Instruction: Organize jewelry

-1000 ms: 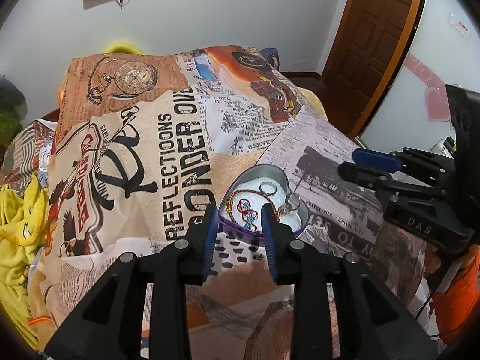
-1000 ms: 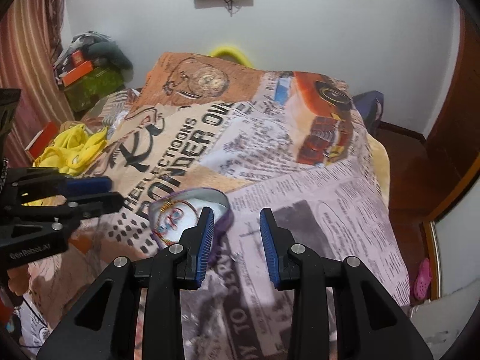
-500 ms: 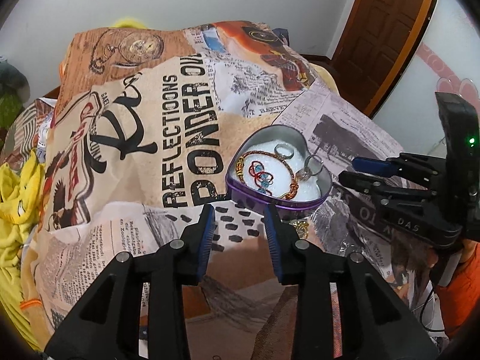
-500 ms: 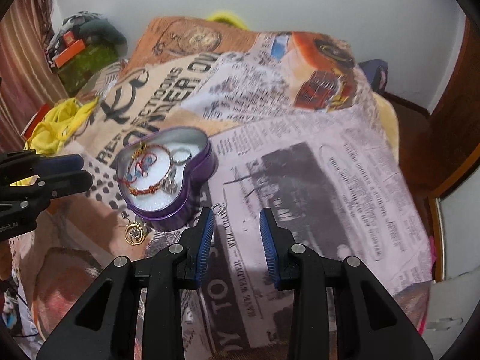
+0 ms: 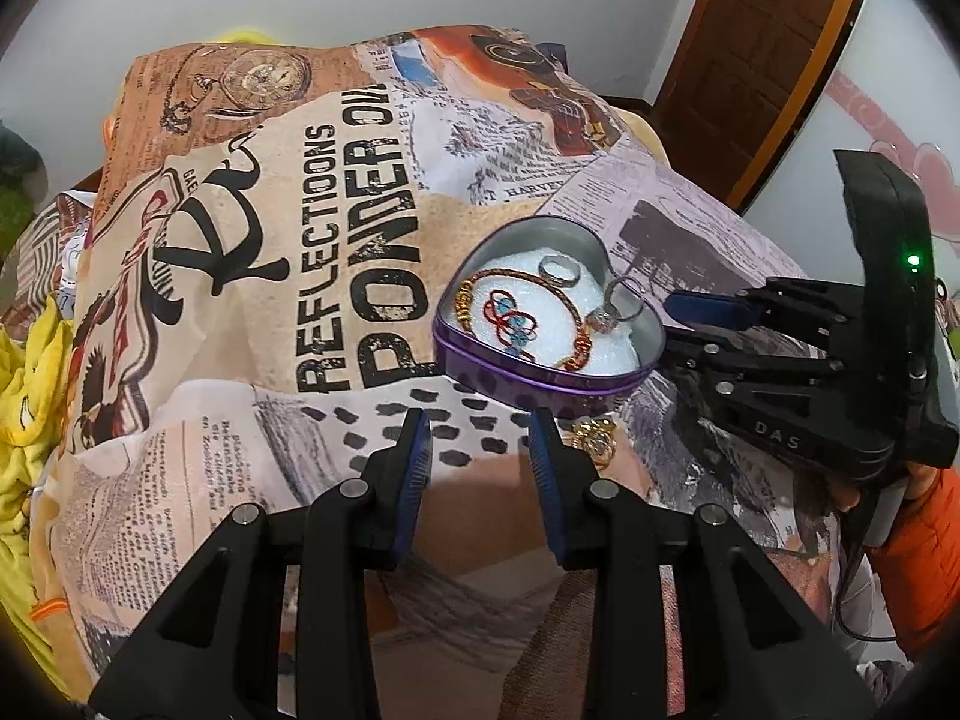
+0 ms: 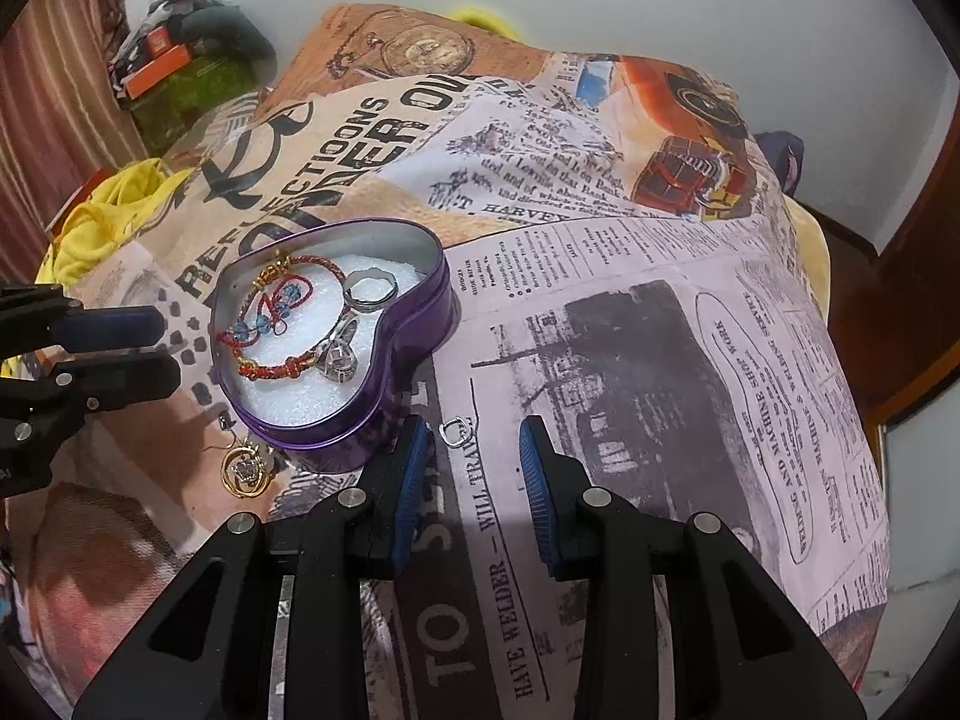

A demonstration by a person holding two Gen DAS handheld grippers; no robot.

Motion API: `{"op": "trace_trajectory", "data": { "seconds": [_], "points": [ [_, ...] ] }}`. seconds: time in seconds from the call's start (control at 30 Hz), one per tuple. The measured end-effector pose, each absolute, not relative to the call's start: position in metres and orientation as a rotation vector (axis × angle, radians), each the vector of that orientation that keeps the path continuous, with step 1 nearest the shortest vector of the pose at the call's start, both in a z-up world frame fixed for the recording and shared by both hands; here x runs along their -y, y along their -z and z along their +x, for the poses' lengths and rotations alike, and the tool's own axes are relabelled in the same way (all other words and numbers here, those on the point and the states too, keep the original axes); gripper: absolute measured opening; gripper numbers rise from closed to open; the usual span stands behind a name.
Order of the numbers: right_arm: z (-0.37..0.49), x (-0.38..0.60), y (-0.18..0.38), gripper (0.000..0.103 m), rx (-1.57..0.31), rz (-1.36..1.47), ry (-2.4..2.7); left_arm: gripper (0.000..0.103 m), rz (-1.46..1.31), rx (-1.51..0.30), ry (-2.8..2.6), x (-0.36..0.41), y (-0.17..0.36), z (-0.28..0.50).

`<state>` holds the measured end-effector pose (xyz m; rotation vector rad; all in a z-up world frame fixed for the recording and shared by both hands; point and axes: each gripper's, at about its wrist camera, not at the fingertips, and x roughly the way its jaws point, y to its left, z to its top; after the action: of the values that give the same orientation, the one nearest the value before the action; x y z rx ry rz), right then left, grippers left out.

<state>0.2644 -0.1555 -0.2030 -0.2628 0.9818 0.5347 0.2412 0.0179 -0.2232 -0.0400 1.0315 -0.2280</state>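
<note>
A small silver ring (image 6: 457, 430) is seen on the bed cover, just ahead of the right gripper (image 6: 474, 468), lower centre of frame, beside the heart tin (image 6: 384, 372). Both grippers' fingers are held apart and empty; the left gripper (image 5: 480, 450) is placed farther off.

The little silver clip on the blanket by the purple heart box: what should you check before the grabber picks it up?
1. Right gripper open: ok, fingers apart and empty.
2. Small silver clip in front of it: ok, it lies just beyond the fingertips, nearer the left finger.
3. Clip free of other things: ok, it lies alone on the blanket.
4. Heart tin has room: ok, bare white padding shows.
5. Left gripper out of the way: ok, open and empty on the tin's other side.
6. Gold earring noticed: not ok, outside the tin.
</note>
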Motion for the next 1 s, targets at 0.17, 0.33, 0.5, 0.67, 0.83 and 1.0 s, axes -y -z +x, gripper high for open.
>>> {"op": "trace_trajectory", "data": {
  "seconds": [0.17, 0.33, 0.5, 0.67, 0.83, 1.0],
  "points": [
    [0.264, 0.152, 0.204, 0.015, -0.972, -0.265, -0.555, 0.033, -0.035, -1.030, 0.244, -0.014, 0.222, 0.235],
    [0.262, 0.148, 0.205, 0.010, -0.962, -0.288, -0.553, 0.033, -0.046, -1.038, 0.256, -0.011, 0.222, 0.230],
    [0.260, 0.153, 0.200, 0.009, -0.968, -0.253, -0.542, 0.033, -0.049, -1.045, 0.272, -0.004, 0.222, 0.224],
    [0.248, 0.161, 0.188, 0.009, -0.953, -0.214, -0.536, 0.033, -0.051, -1.056, 0.312, 0.008, 0.225, 0.219],
    [0.237, 0.166, 0.178, 0.009, -0.934, -0.182, -0.542, 0.033, -0.028, -1.065, 0.331, 0.023, 0.229, 0.217],
    [0.229, 0.173, 0.172, 0.009, -0.923, -0.162, -0.548, 0.033, 0.036, -1.067, 0.313, 0.035, 0.233, 0.223]
  ]
}}
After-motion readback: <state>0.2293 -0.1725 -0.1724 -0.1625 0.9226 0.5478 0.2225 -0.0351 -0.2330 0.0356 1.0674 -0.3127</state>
